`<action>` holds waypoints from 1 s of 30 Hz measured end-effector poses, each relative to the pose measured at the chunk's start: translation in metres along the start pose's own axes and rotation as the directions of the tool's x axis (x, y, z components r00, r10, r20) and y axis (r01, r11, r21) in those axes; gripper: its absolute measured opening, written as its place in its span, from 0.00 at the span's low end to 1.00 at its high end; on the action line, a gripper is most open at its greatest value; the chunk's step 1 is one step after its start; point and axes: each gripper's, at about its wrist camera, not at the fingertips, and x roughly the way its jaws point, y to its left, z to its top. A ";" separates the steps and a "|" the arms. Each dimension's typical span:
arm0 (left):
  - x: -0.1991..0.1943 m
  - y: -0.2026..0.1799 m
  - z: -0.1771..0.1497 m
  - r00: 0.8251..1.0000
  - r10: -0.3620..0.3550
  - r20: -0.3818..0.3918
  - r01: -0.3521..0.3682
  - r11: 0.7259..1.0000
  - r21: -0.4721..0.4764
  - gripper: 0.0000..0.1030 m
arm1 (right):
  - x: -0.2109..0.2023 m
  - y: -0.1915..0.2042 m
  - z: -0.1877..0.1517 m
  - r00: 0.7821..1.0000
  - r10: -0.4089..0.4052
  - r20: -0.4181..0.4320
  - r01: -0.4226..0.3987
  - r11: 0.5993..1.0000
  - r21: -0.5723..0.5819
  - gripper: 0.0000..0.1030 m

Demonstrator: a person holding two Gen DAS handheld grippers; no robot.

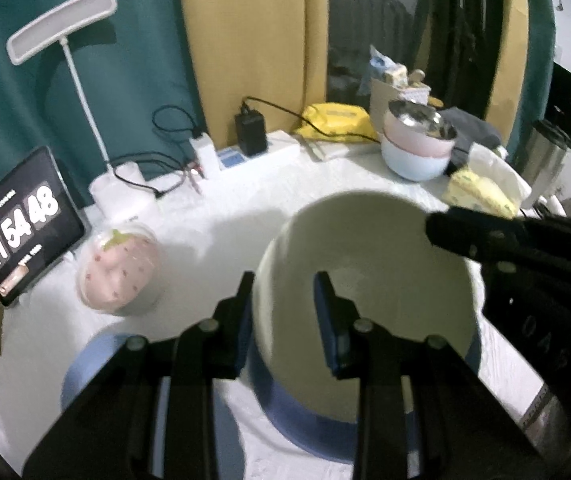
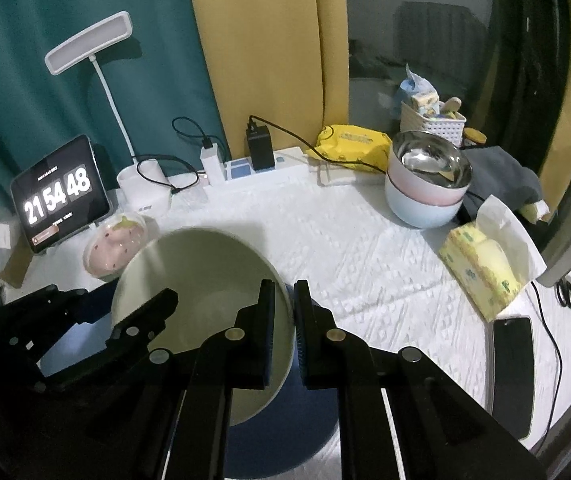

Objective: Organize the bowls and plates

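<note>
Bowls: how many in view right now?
4. Cream bowl held at the rim by both grippers; strawberry-print bowl near the clock tablet; pink bowl nested in pale blue bowl at back right. More may be hidden.

**Figure: Build of the two hand-held grippers**

Left hand-held gripper (image 1: 283,312): matte black linkage arms joined by round silver pivot pins; flat finger plates, the right one faced with a blue pad. Right hand-held gripper (image 2: 284,334): the same black bars and silver pins, its fingers carrying finely ribbed inner faces. In the left wrist view its body shows faint embossed lettering and a silver-grey band.
</note>
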 end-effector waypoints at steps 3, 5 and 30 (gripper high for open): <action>-0.002 -0.014 -0.003 1.000 -0.005 0.010 0.005 1.000 0.001 0.27 | -0.001 0.010 -0.004 0.997 0.072 -0.006 -0.072 0.997 -0.016 0.00; 0.006 -0.027 -0.006 0.991 0.128 0.043 -0.131 0.989 0.064 0.27 | 0.005 0.007 -0.011 0.997 0.072 -0.010 -0.072 0.997 -0.028 0.00; 0.034 -0.016 -0.009 0.997 0.067 -0.025 -0.068 0.997 -0.020 0.28 | 0.028 -0.012 -0.020 0.998 0.021 -0.061 -0.022 1.000 -0.004 0.00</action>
